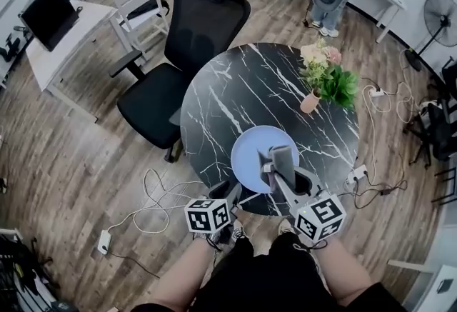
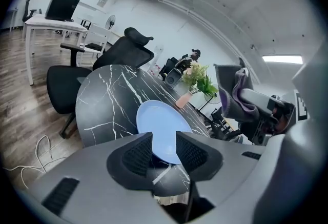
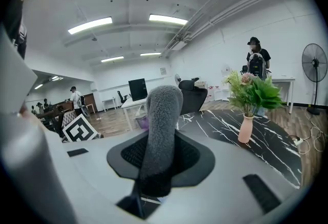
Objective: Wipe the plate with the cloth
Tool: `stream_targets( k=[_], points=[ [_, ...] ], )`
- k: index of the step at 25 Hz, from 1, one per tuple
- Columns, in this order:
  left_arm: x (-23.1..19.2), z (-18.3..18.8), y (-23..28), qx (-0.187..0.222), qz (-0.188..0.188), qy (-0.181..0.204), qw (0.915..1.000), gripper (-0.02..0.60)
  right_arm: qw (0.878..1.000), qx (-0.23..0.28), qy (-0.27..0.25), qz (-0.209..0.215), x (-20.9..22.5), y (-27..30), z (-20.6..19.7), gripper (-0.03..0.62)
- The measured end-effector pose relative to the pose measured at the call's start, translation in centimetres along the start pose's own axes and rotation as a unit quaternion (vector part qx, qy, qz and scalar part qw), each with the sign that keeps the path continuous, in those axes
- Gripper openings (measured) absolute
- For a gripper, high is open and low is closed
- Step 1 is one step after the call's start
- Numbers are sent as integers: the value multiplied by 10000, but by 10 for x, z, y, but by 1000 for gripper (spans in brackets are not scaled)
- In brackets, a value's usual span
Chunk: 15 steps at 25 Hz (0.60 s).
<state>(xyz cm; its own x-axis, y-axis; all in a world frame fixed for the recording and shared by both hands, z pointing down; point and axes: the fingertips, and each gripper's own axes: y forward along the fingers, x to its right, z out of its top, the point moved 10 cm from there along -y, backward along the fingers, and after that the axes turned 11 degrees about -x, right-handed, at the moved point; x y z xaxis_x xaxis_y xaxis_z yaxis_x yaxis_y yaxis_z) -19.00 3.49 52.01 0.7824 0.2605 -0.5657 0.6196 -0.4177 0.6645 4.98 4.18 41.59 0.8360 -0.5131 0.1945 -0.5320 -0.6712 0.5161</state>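
A wood floor [image 1: 64, 160] surrounds the round black marble counter [image 1: 235, 82] and a black chair [image 1: 189, 32]. A blue plate [image 1: 251, 153] lies near the counter's front edge. The right hand-held gripper [image 1: 278, 166] pinches the grey cloth [image 3: 161, 115] above it; the left hand-held gripper [image 2: 164, 150] stands spread at its rim.

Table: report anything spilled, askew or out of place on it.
Nothing stands out. The plate lies flat near the front edge of the table, the flower vase stands upright, and no spill shows on the marble top.
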Motion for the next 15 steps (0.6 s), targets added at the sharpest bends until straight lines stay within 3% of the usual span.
stream_targets(
  k=[7,15],
  points=[
    [-16,8,27,-272,189,-345,9989,146,9997,-245,-34,51,18,18,-2,114],
    [-28,8,62,-550,453,-880,9936,147,9955,-814,-100,474,44,56,-20,114]
  ],
)
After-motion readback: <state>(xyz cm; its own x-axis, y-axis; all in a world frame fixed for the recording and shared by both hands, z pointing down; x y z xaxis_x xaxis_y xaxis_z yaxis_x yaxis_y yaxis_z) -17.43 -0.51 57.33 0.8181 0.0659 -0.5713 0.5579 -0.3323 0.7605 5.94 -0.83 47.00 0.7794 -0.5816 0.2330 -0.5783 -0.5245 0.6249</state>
